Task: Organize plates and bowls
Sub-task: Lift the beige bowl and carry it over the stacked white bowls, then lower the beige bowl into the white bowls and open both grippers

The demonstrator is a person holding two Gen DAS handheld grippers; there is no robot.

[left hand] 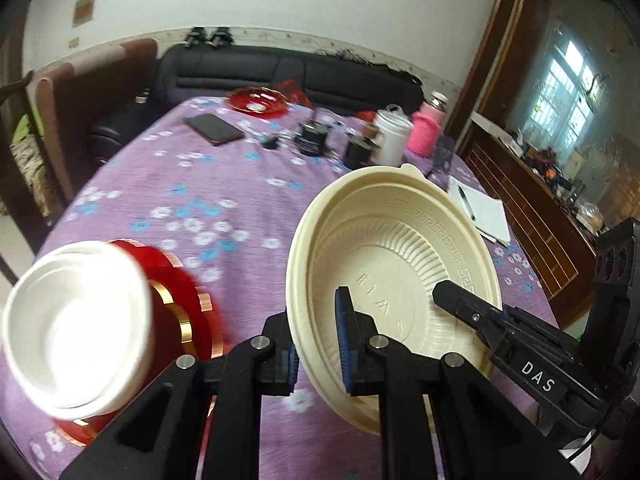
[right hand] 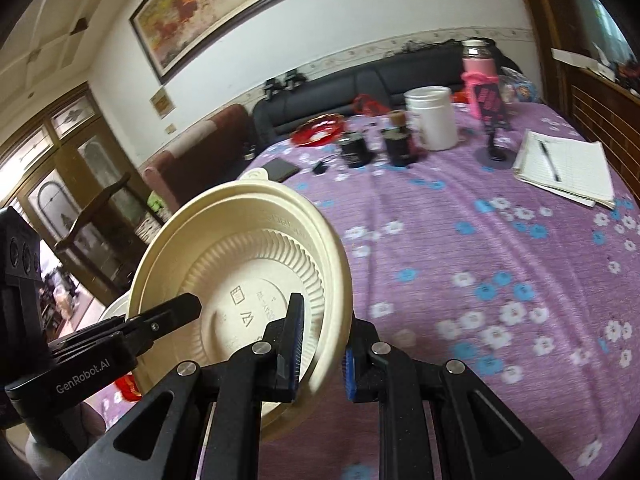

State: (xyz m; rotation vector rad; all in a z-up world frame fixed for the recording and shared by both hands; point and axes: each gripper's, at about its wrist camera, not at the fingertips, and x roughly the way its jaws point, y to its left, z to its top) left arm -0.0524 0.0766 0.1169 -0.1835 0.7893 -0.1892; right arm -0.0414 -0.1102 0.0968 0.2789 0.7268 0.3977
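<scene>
A cream plastic bowl [left hand: 400, 248] is held tilted above the purple flowered table, gripped from both sides. My left gripper [left hand: 318, 352] is shut on its near-left rim, one finger inside, one outside. My right gripper [right hand: 322, 354] is shut on the opposite rim of the same bowl [right hand: 248, 248], and its finger [left hand: 464, 300] shows inside the bowl in the left wrist view. A white bowl [left hand: 76, 328] sits on a red plate [left hand: 188, 300] with gold trim at the table's near left. Another red plate [left hand: 258, 101] lies at the far side.
On the table's far side stand a phone [left hand: 214, 129], dark jars [left hand: 314, 136], a white jar [left hand: 394, 136] and a pink bottle [left hand: 428, 128]. A notebook with a pen [right hand: 564, 168] lies at the right. A black sofa [left hand: 280, 72] and chairs surround the table.
</scene>
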